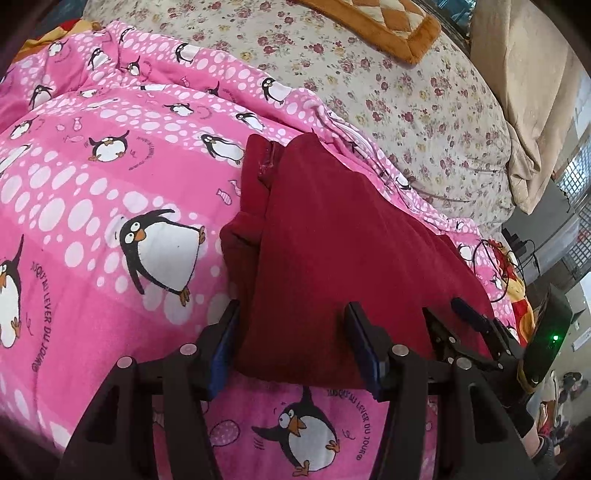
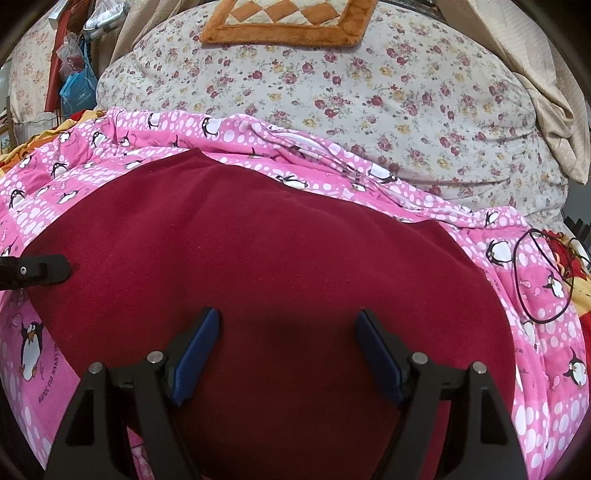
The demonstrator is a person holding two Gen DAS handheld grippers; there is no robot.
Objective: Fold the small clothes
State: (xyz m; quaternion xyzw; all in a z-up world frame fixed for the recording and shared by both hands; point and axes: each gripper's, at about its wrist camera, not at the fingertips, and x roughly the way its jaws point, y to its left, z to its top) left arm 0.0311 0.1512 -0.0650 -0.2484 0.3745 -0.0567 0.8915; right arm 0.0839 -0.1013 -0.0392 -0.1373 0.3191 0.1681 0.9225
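A dark red garment (image 1: 332,240) lies partly folded on a pink penguin-print quilt (image 1: 92,206). My left gripper (image 1: 293,314) is open, its jaws wide apart over the garment's near left corner, with cloth between them. In the right wrist view the same garment (image 2: 258,240) spreads wide and flat. My right gripper (image 2: 288,319) is open above the garment's near edge, jaws wide apart. The right gripper's fingers (image 1: 469,317) show at the right in the left wrist view. A left finger tip (image 2: 37,269) shows at the left edge of the right wrist view.
A floral cream duvet (image 2: 369,92) lies behind the quilt, with an orange-bordered patchwork mat (image 2: 288,18) on it. A black cable loop (image 2: 543,277) lies on the quilt at the right. Beige curtain (image 1: 524,92) hangs at the far right. Bags (image 2: 74,74) hang at the far left.
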